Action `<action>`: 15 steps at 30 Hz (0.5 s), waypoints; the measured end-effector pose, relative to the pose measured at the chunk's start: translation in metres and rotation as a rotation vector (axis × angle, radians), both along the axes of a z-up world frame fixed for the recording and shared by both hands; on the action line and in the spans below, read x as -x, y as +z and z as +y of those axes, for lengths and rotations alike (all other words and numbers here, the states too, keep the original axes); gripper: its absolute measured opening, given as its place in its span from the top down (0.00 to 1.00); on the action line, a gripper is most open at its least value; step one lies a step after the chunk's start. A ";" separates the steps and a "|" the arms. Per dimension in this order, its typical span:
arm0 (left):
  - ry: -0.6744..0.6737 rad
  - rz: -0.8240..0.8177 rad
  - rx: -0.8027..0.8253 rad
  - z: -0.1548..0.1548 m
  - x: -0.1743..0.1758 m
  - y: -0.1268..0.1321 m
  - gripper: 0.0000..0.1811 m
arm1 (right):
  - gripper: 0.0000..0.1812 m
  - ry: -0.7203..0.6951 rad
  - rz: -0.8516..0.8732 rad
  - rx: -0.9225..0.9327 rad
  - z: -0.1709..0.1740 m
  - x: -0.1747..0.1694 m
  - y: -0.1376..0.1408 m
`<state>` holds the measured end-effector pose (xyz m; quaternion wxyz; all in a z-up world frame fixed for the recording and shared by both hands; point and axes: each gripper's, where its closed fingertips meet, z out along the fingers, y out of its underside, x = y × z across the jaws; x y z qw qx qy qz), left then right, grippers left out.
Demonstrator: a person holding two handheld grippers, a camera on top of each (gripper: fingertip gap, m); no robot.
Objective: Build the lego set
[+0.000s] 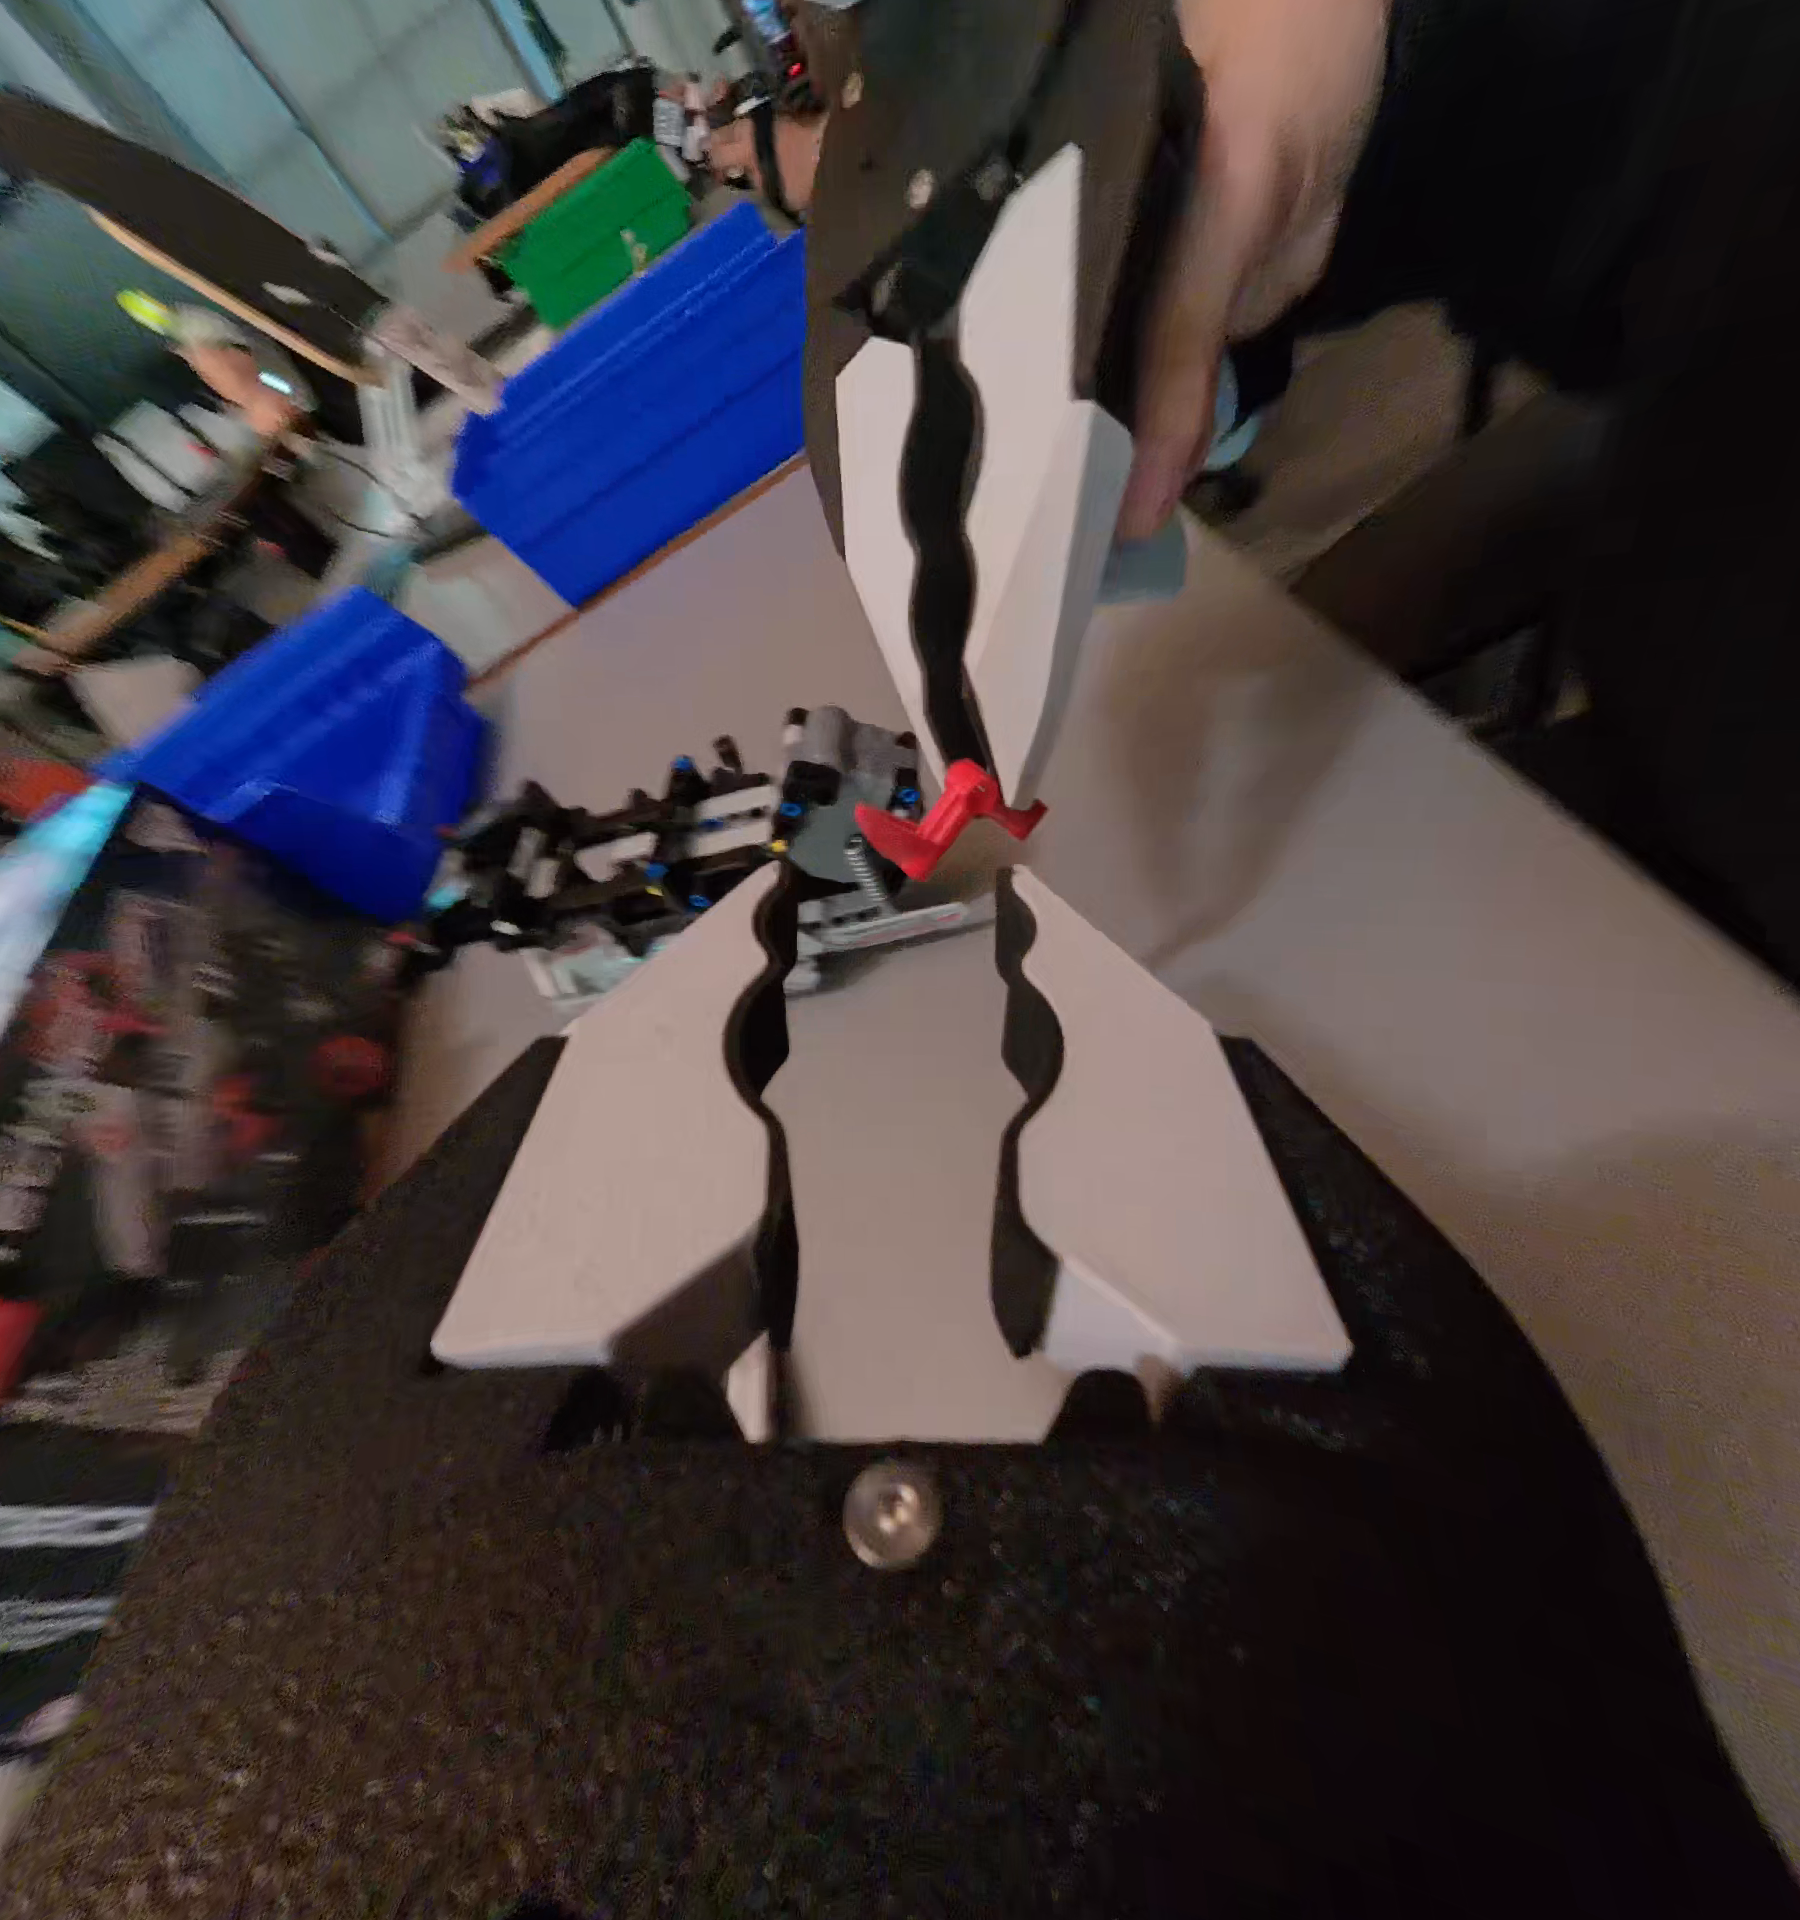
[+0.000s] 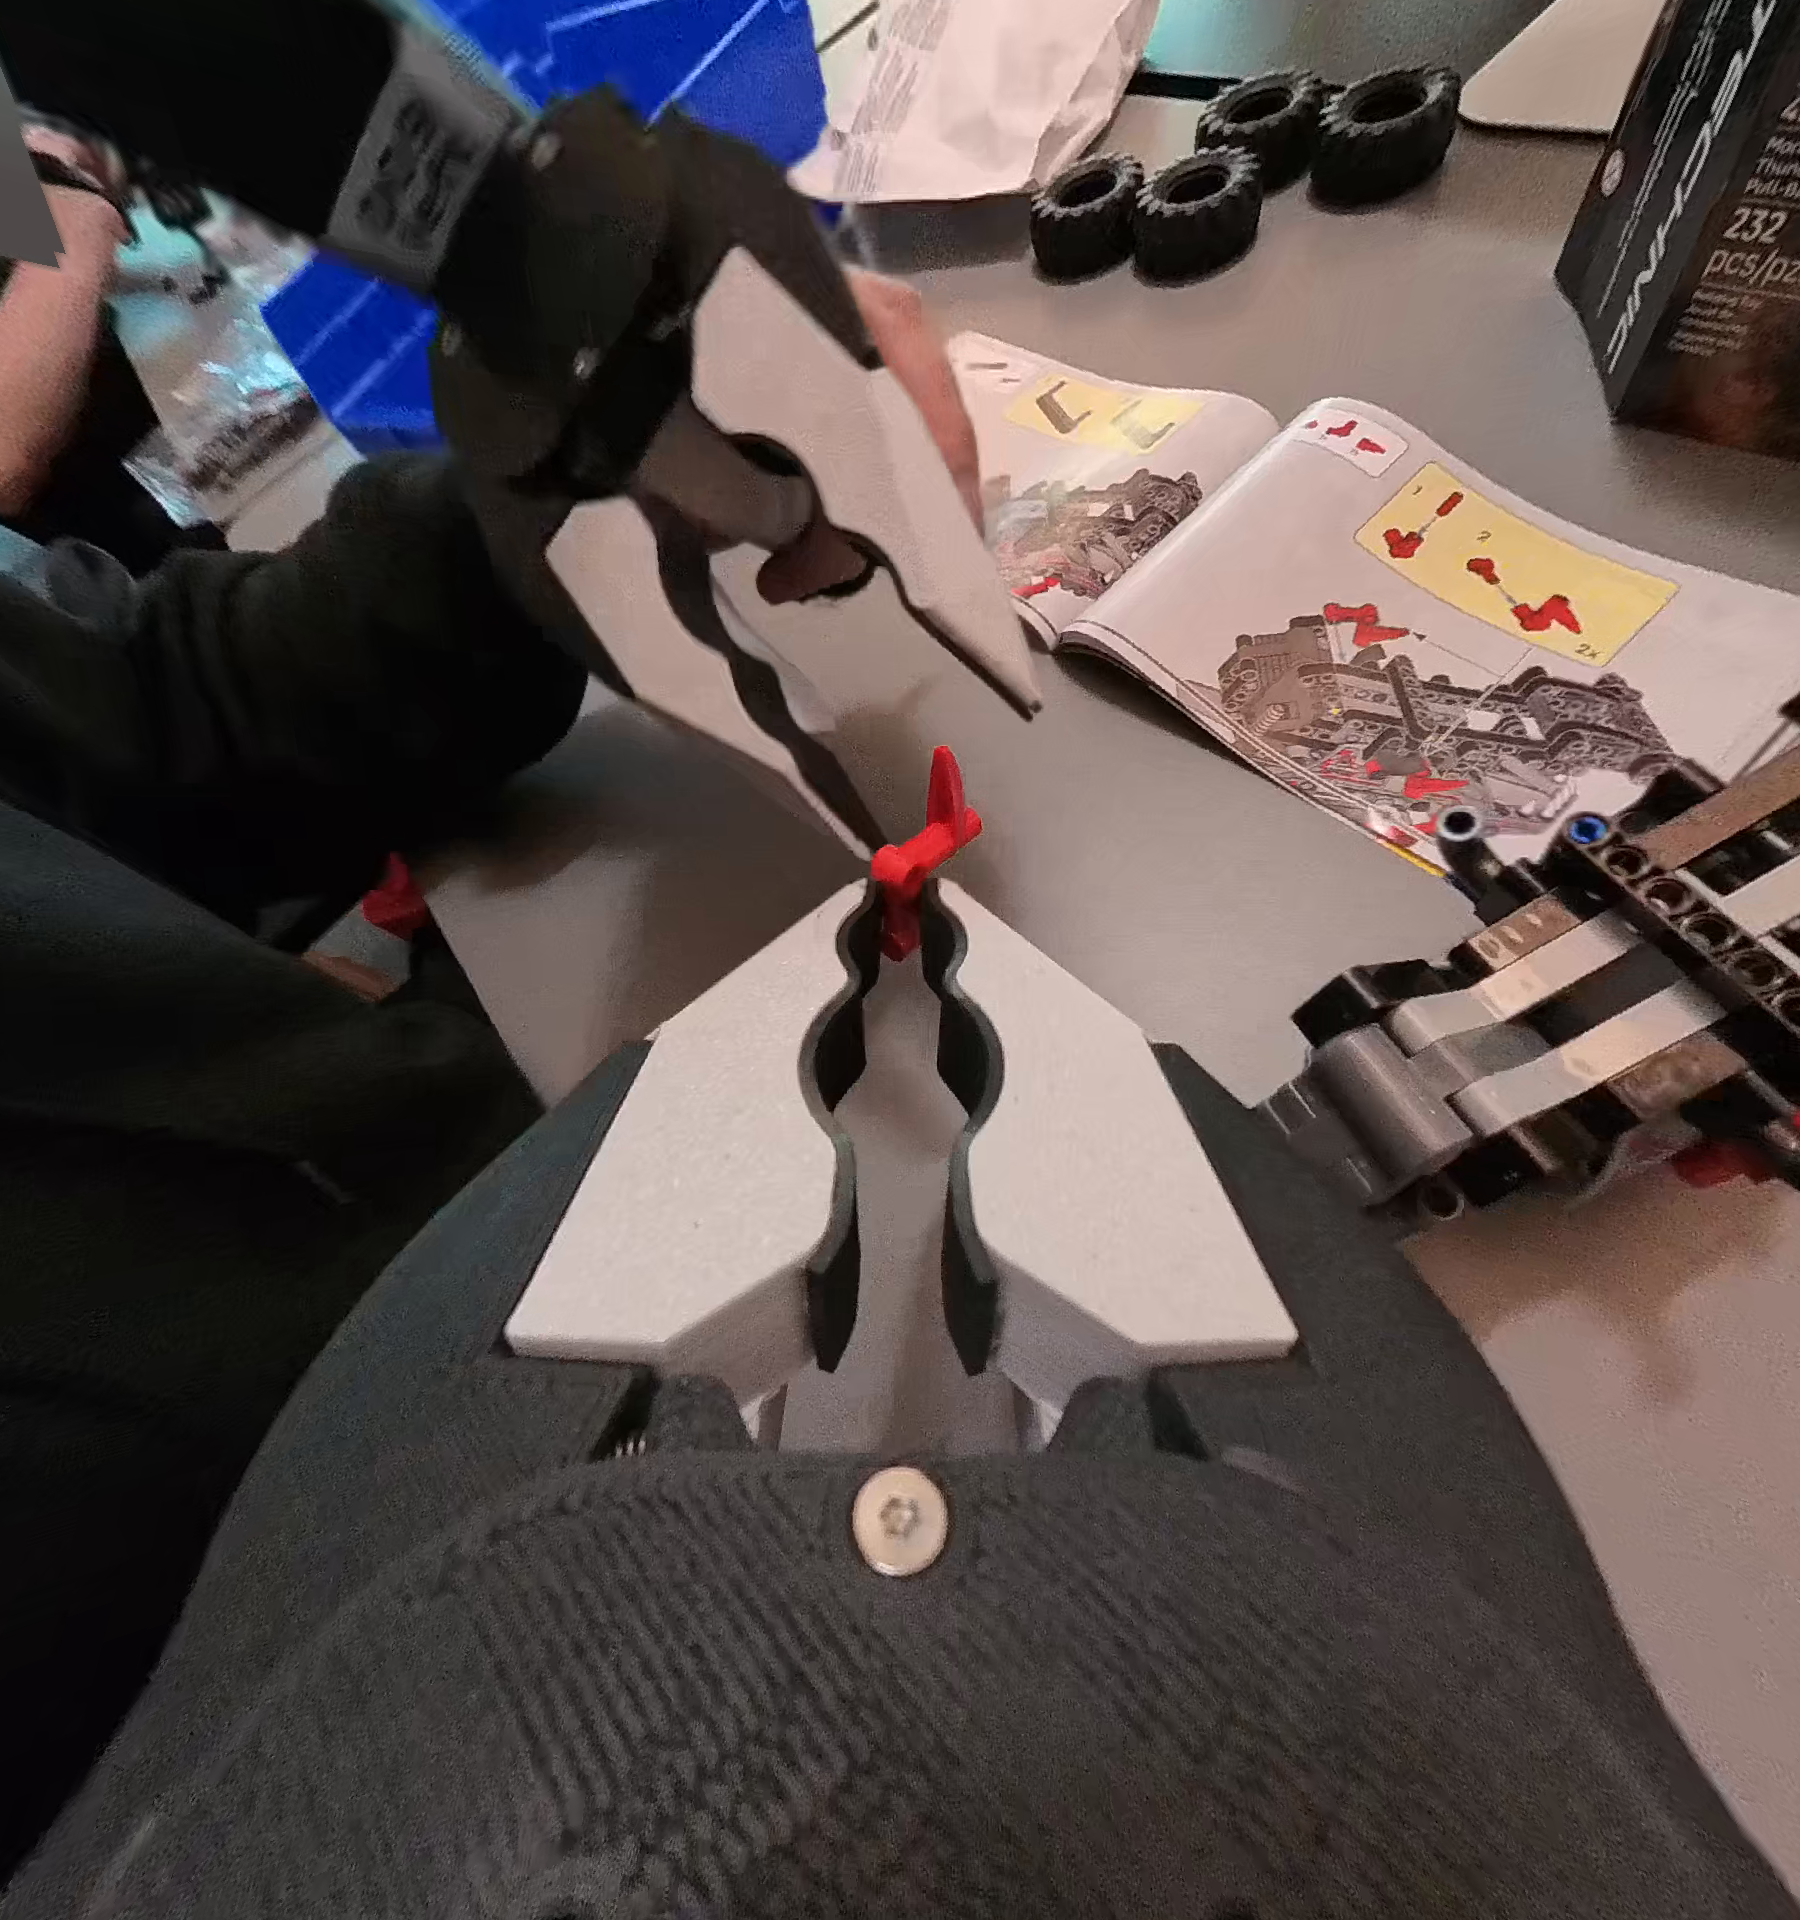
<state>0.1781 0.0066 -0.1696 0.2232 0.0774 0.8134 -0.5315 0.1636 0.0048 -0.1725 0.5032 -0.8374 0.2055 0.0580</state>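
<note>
While the right gripper (image 2: 901, 899) pinches one red piece (image 2: 922, 842) at its fingertips above the grey table (image 2: 1135, 831), the left gripper (image 1: 891, 883) hangs close by with its fingers spread apart and nothing between them. One part-built black and grey chassis (image 2: 1602, 997) sits on the table to the right, beside one open instruction booklet (image 2: 1291, 582). Four black tyres (image 2: 1239, 171) lie farther back, near one dark box (image 2: 1727, 229) and one white bag (image 2: 979, 94). In the left wrist view, two blue bins (image 1: 647, 416) and one green bin (image 1: 595, 239) stand beyond the chassis.
</note>
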 end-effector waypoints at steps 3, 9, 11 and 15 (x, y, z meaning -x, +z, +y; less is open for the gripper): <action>0.044 -0.282 -0.013 -0.007 0.007 0.014 0.80 | 0.97 -0.019 0.036 -0.011 -0.004 -0.004 0.000; 0.109 -0.567 -0.160 -0.010 0.009 0.008 0.93 | 0.97 0.022 0.097 -0.081 0.002 0.003 0.006; 0.115 -0.587 -0.159 -0.010 0.009 0.008 0.95 | 0.97 0.023 0.110 -0.100 0.003 0.003 0.008; 0.130 -0.572 -0.125 -0.011 0.008 0.009 0.98 | 0.97 0.019 0.124 -0.126 0.002 0.002 0.009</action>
